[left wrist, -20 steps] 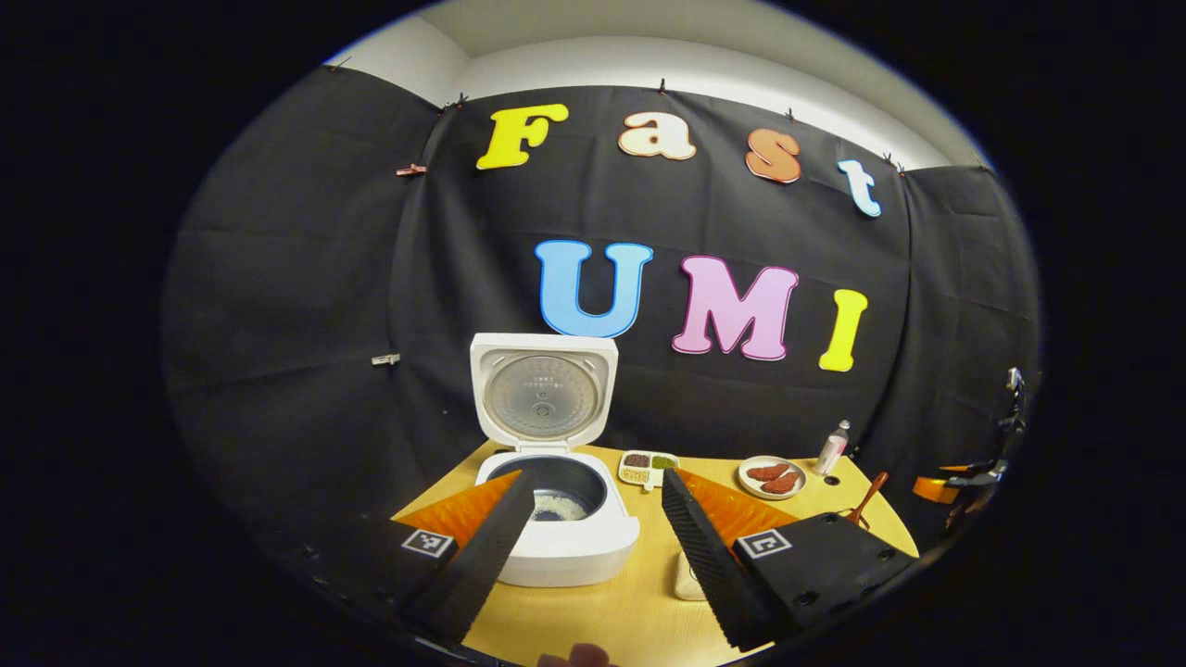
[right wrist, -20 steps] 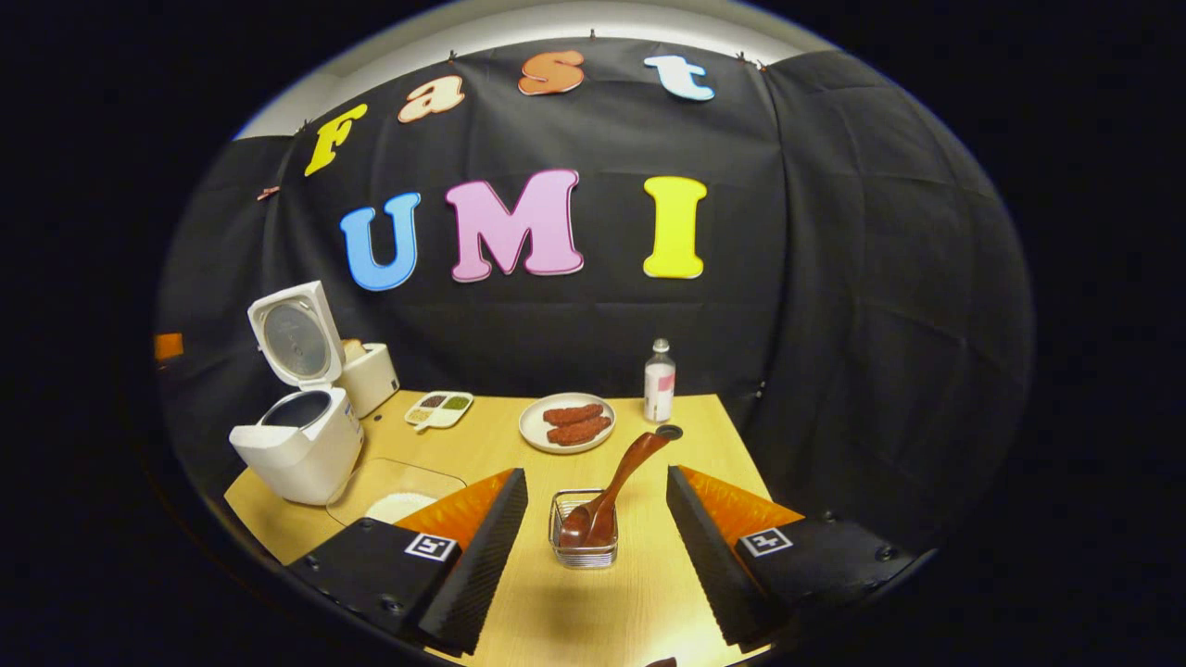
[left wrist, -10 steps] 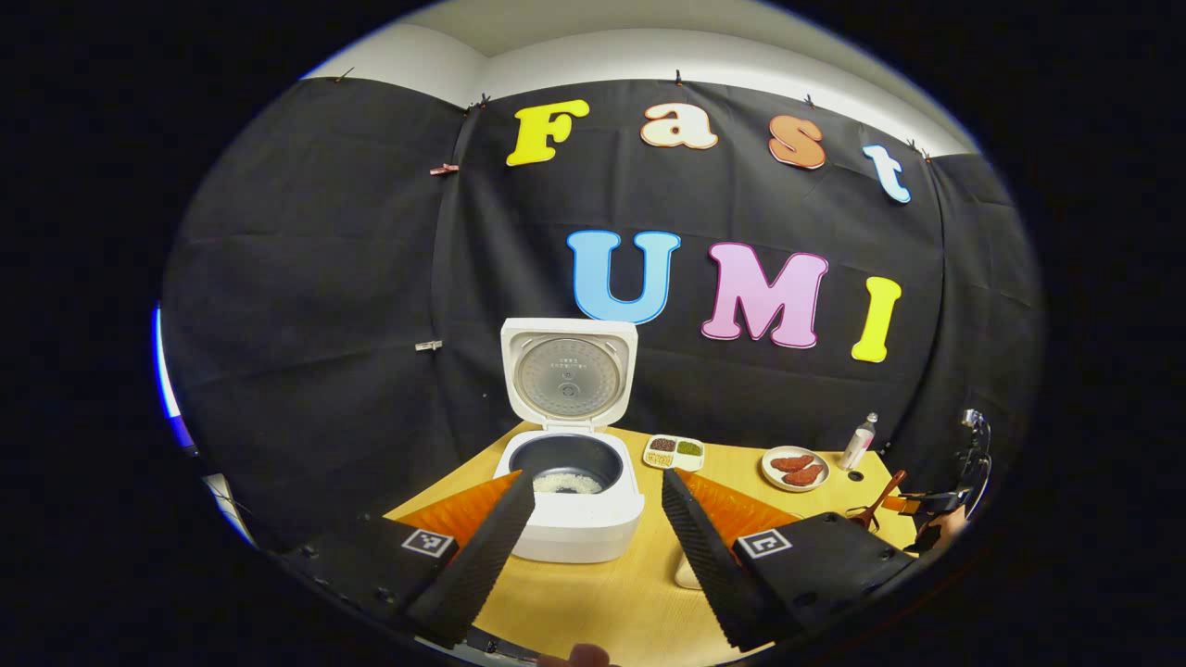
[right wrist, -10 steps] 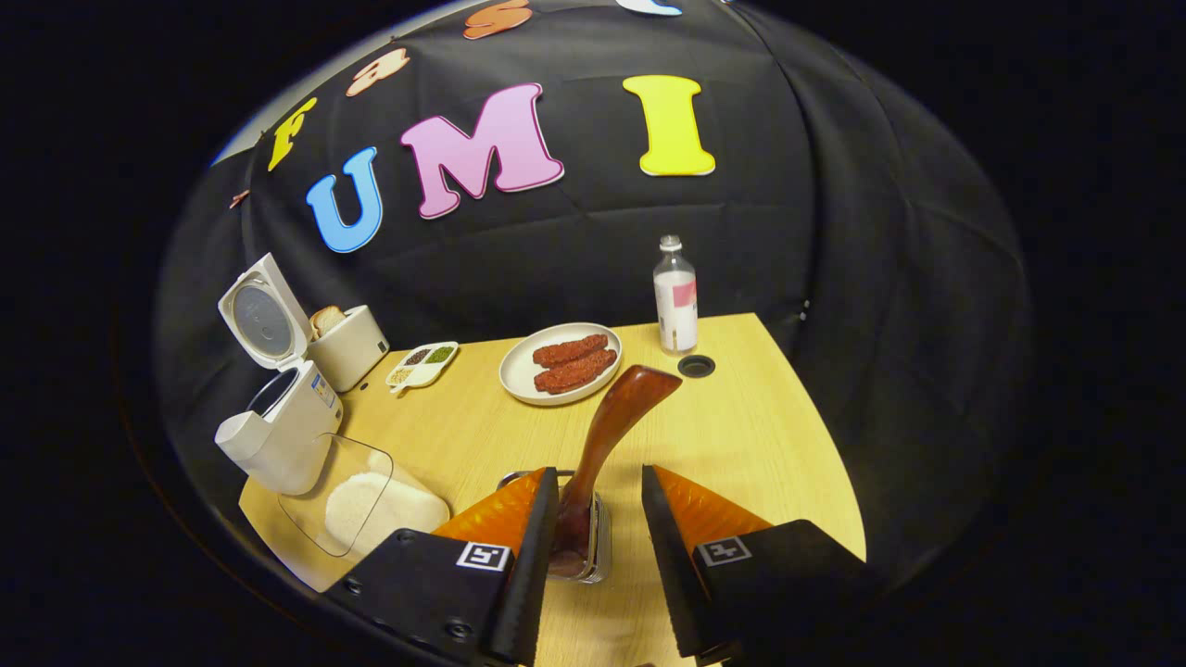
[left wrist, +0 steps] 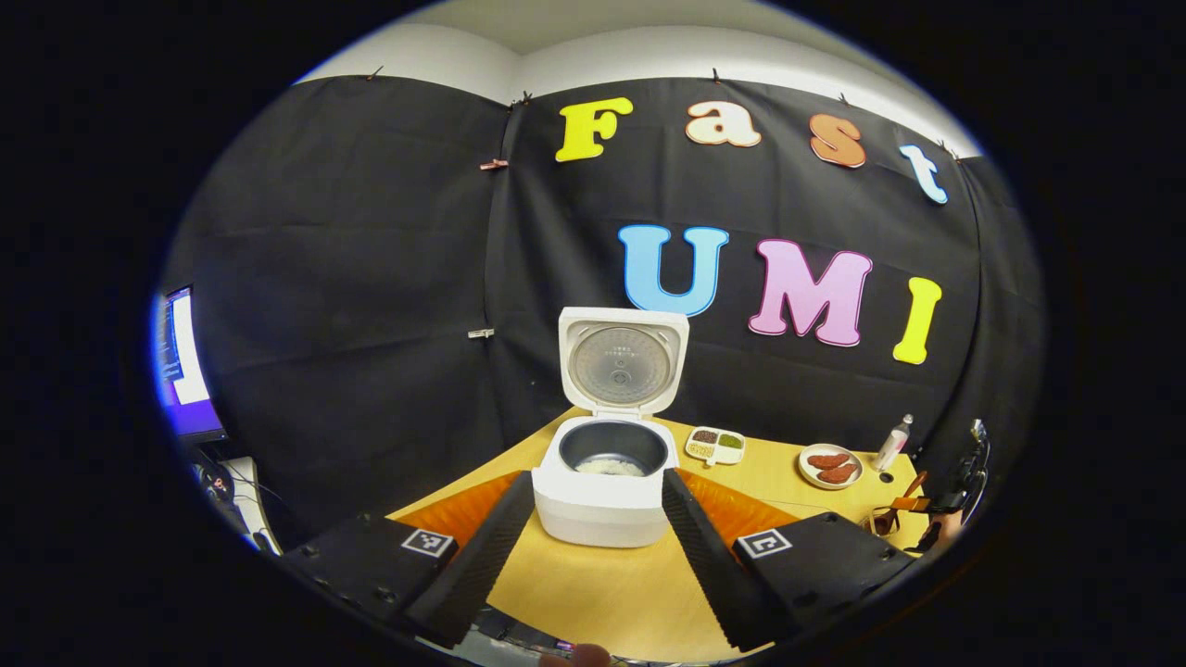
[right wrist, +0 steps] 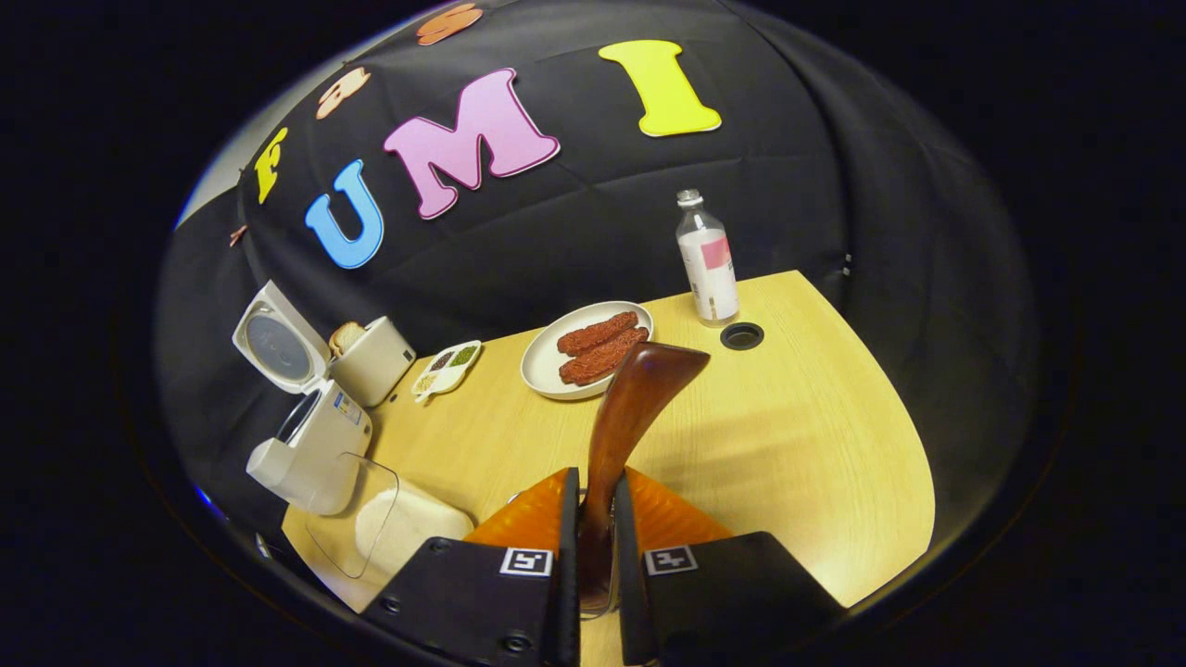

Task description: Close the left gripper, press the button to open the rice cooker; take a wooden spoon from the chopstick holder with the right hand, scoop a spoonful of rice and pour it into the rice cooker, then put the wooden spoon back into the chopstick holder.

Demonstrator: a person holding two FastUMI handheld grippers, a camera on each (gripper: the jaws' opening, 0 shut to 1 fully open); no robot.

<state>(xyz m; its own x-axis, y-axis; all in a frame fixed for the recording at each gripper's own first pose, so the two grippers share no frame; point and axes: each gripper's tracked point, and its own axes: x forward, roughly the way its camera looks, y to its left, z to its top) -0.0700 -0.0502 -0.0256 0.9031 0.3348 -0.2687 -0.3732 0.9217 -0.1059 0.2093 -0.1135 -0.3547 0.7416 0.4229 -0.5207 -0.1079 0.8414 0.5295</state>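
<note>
Rice cooker (left wrist: 607, 463) lid stood up, some rice in pot: button step judged done. Left tool (left wrist: 598, 547) spread, holding nothing, hovering before cooker. Right tool (right wrist: 593, 556) pinched wooden spoon (right wrist: 630, 412) at lower handle, spoon bowl down in chopstick holder, mostly hidden. Remaining: lift, scoop from rice dish (right wrist: 389, 528), pour, return. Surface (right wrist: 806, 435) bare on right; plate (right wrist: 547, 366) and bottle (right wrist: 709, 259) well behind.

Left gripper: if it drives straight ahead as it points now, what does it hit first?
Probably the open rice cooker, whose white front sits centred between the left gripper fingers with bare table before it. Depth is unclear.
</note>
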